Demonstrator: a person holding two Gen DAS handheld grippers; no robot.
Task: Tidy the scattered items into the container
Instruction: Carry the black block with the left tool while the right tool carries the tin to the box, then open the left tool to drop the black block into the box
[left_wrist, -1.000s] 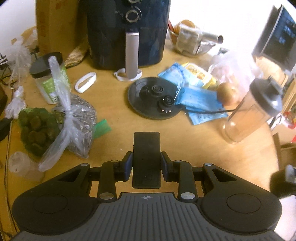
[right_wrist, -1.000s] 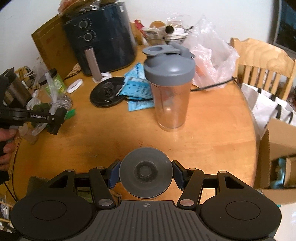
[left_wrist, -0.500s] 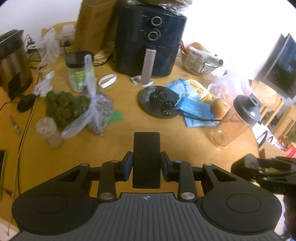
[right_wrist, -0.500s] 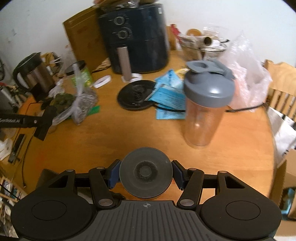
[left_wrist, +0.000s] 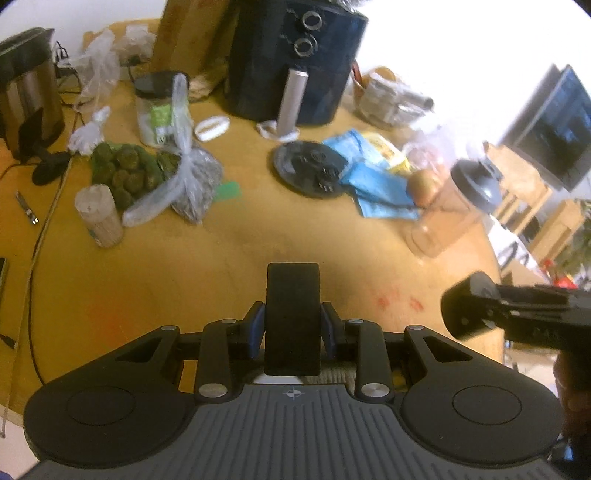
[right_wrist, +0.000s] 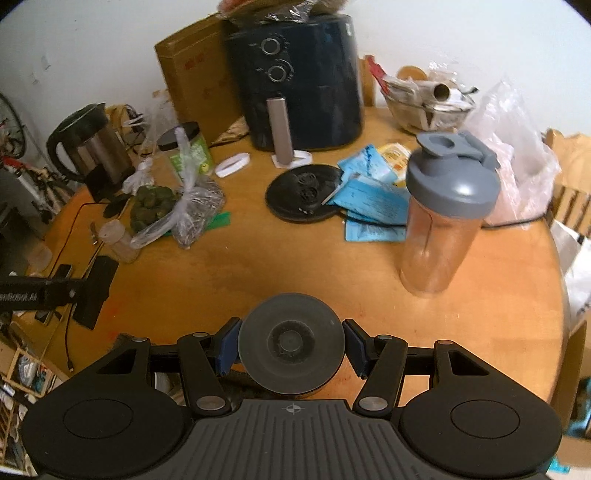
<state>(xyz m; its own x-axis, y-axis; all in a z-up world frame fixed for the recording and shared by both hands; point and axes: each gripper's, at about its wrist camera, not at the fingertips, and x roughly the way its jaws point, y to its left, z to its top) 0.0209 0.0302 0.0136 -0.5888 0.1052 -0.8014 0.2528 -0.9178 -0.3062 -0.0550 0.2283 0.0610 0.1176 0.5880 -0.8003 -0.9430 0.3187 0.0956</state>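
Fingers of the left gripper (left_wrist: 293, 328) pinch a flat black slab (left_wrist: 293, 317) by its long edges, and those of the right gripper (right_wrist: 291, 345) clamp a round grey lid (right_wrist: 291, 343) across its width, both above the tabletop (right_wrist: 258, 266). Both pieces look stiff, light and smooth, so edge grips could slip. No container is clearly visible

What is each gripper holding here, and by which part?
Left gripper: flat black rectangular object, clamped on its two long side edges. Right gripper: round grey disc, clamped across its rim.
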